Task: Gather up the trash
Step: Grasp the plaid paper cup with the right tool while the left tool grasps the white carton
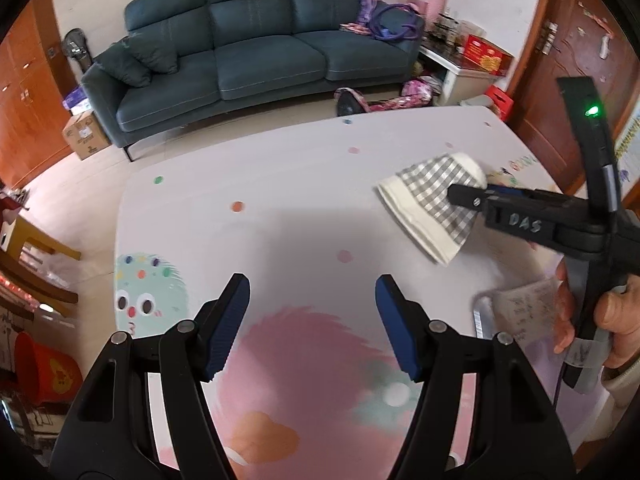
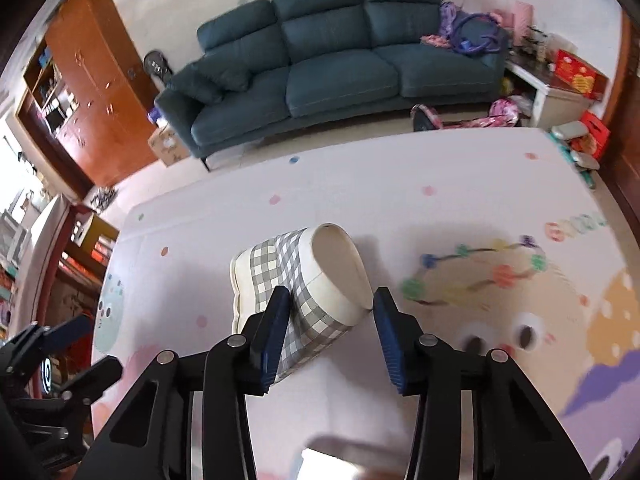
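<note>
In the left wrist view, your left hand-held gripper hung spread and empty over the play mat, well short of the checked fabric basket lying tipped on its side; the right hand-held gripper reached the basket from the side. In the right wrist view, your right hand-held gripper straddled the basket, jaws partly apart, pads not clearly pressing. You needed to centre the rim between them before squeezing, since soft fabric probably buckles.

The white hand-written letters "DAS" stand on the black body of the right gripper; the other prints are too blurred to read
</note>
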